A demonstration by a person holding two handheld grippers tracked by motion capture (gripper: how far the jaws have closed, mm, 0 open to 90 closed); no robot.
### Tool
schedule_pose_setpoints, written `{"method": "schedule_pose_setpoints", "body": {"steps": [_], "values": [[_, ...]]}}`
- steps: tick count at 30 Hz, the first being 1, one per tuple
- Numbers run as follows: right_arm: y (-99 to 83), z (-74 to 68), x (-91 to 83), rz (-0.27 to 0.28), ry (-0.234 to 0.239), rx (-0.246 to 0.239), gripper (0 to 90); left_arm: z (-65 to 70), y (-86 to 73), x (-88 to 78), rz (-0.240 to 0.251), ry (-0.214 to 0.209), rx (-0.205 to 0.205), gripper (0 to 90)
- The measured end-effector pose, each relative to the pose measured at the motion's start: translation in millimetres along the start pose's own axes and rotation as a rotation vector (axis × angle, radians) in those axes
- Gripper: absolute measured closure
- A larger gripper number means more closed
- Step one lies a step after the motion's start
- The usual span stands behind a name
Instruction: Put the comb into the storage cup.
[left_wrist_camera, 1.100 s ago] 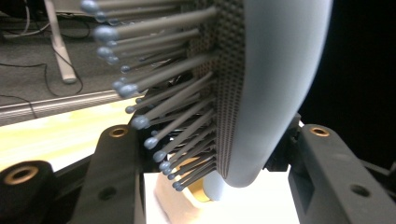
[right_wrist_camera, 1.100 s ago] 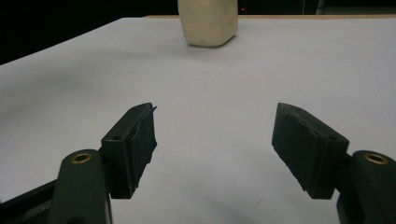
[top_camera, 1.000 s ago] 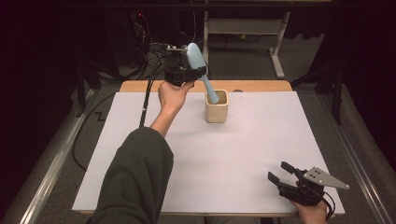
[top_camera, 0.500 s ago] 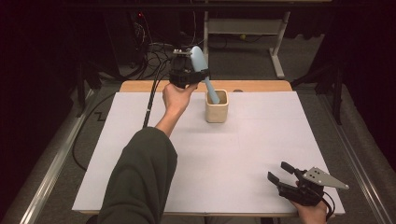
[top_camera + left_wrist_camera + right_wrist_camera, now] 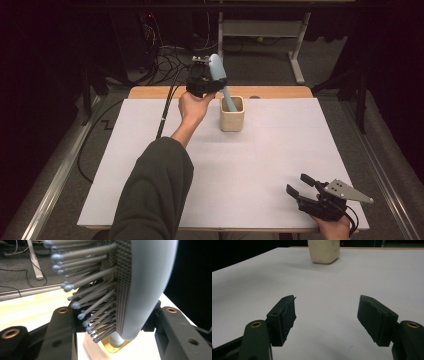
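Note:
A light blue hairbrush (image 5: pixel 218 68) with grey ball-tipped bristles (image 5: pixel 85 292) is clamped at its head in my left gripper (image 5: pixel 211 84), which is shut on it. The brush tilts, and its handle (image 5: pixel 229 101) reaches down into a cream cup (image 5: pixel 232 119) at the far middle of the table. In the left gripper view the black jaws flank the brush head (image 5: pixel 147 285), and the handle end sits inside the cup's rim (image 5: pixel 125 344). My right gripper (image 5: pixel 298 184) rests near the front right corner, open, nothing between its jaws (image 5: pixel 327 312). It faces the cup (image 5: pixel 324 251).
A white sheet (image 5: pixel 260 170) covers the table, with a bare wooden strip (image 5: pixel 280 92) along the far edge. Metal rails (image 5: pixel 55 180) run down both sides. Cables (image 5: pixel 165 55) and a table frame (image 5: pixel 295 45) lie on the floor beyond.
My left hand has shifted a little right and down with the brush, sinking the handle deeper into the cup. The right gripper has stayed put.

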State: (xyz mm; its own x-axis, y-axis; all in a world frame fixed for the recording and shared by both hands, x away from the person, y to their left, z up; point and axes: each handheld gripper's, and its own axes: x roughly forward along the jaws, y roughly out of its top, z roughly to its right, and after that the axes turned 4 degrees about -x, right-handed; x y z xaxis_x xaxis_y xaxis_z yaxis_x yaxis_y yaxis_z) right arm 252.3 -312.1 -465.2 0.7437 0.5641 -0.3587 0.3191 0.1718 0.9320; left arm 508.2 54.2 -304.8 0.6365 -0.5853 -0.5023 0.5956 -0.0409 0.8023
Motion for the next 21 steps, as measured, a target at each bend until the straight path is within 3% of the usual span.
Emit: {"method": "schedule_pose_setpoints", "body": {"steps": [21], "values": [[0.2,-0.4,-0.2,0.004,0.000,-0.007,31.1,-5.7,-12.1,12.6,-0.030,-0.002,-0.016,52.0]]}}
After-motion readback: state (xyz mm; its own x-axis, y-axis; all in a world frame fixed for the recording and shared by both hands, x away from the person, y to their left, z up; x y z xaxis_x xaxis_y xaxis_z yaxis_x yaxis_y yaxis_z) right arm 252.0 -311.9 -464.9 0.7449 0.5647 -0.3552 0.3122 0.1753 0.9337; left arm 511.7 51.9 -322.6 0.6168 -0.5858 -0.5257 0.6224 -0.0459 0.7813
